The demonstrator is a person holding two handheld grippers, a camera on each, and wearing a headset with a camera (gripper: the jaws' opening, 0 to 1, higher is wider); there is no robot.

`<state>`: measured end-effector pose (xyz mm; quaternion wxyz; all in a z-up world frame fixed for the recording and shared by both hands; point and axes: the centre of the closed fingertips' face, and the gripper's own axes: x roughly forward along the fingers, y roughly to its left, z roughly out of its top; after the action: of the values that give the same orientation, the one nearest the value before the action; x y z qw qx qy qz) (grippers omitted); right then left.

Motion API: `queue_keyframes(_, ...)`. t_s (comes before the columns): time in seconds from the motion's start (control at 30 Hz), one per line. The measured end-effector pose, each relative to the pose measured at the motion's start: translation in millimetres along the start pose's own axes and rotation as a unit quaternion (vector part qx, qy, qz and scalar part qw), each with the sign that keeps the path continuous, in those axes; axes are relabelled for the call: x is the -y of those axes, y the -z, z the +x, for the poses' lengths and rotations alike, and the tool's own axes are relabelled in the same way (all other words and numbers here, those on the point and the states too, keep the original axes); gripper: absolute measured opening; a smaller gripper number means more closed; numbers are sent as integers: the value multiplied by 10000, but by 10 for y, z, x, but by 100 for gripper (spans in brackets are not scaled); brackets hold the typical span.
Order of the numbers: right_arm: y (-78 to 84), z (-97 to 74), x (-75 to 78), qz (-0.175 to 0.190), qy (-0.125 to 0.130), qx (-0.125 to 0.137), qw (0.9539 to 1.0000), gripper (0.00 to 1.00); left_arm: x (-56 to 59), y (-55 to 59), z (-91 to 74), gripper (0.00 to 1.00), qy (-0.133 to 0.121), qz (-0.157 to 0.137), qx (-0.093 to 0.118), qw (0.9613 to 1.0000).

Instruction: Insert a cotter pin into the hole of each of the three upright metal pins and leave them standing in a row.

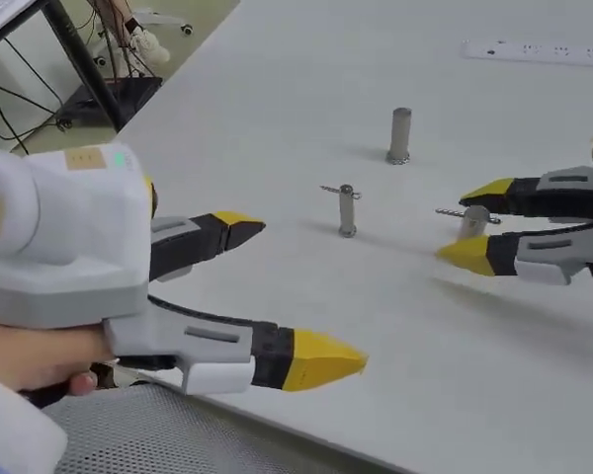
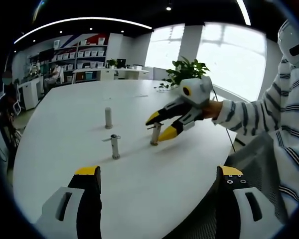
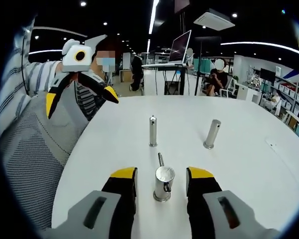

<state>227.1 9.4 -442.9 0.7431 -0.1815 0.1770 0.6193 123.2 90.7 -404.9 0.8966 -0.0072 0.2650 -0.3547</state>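
Three upright metal pins stand on the white table (image 1: 277,109). The far pin (image 1: 400,134) has no cotter pin that I can see. The middle pin (image 1: 347,209) carries a cotter pin through its top. The near pin (image 1: 472,223) also has a cotter pin (image 1: 453,212) through it and stands between the jaws of my right gripper (image 1: 465,223), which is open, with small gaps either side in the right gripper view (image 3: 163,175). My left gripper (image 1: 298,294) is open and holds nothing, at the near table edge, well left of the pins.
A white power strip (image 1: 539,49) lies at the far right of the table. A grey mesh chair (image 1: 158,434) sits under the left gripper by the near edge. Desk legs and cables (image 1: 69,89) are on the floor beyond the table's left edge.
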Motion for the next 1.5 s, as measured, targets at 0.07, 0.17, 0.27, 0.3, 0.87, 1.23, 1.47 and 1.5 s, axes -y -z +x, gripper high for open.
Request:
queue_keyframes(0.07, -61, -48, -15, 36, -1, 52, 10000, 37, -9, -20, -6, 95, -25, -11, 13, 10000)
queue_keyframes(0.17, -127, -118, -49, -34, -8, 12, 10000, 42, -7, -61, -17, 95, -33, -3, 83, 10000)
queue_keyframes(0.27, -191, -181, -72, 94, -12, 73, 9999, 56, 6, -94, -8, 95, -41, -69, 165, 9998)
queue_keyframes(0.3, -209, -206, -83, 118, 12, 68, 9999, 60, 22, -99, -2, 95, -25, -73, 179, 9998)
queue_keyframes(0.87, -44, -507, -139, 625, 881, -473, 9930, 90, -25, -282, 76, 95, -82, -147, 472, 9987)
queue_keyframes(1.23, 160, -706, -273, 1667, 1200, -485, 9775, 98, -87, -547, 260, 95, 7, -101, 702, 9975)
queue_keyframes(1.47, 223, -755, -341, 1809, 1230, -583, 9740, 98, -152, -748, 380, 95, 102, 140, 722, 9972)
queue_keyframes(1.5, 233, -768, -341, 1825, 1255, -598, 9733, 98, -176, -796, 394, 95, 107, 187, 740, 9970)
